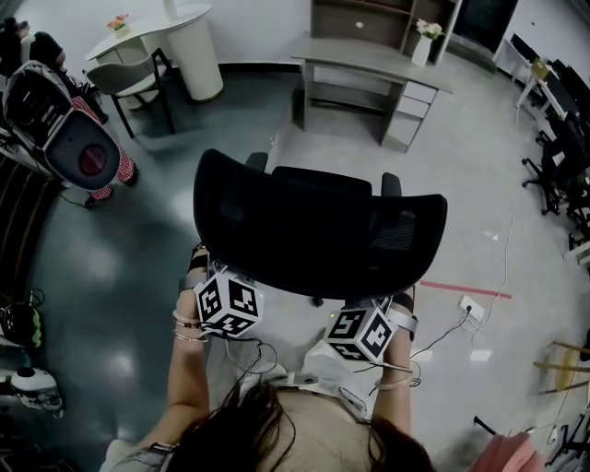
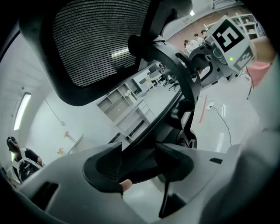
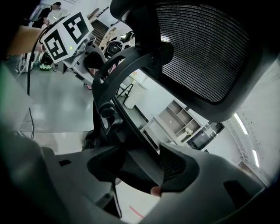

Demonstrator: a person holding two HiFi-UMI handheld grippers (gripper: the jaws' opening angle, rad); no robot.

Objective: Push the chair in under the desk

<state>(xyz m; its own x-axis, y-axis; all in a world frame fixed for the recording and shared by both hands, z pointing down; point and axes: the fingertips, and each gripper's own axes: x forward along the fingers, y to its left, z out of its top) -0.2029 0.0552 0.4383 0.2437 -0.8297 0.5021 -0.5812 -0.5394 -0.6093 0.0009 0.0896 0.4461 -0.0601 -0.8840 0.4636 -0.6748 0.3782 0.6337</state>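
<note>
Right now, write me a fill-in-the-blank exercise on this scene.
The left tongs and right tongs are both shut on the black ____.
It is not yet pushed ____ the desk.
The white vase on the desk holds ____.
Missing: chair; under; flowers.

grey left tongs [image 2: 140, 164] and right tongs [image 3: 138, 165], dark ribbed pads [image 2: 110, 165], each with a black-and-white marker cube [image 1: 228, 304]; thin black cables [image 1: 254, 356]; wrist bracelets [image 1: 188, 324].
</note>
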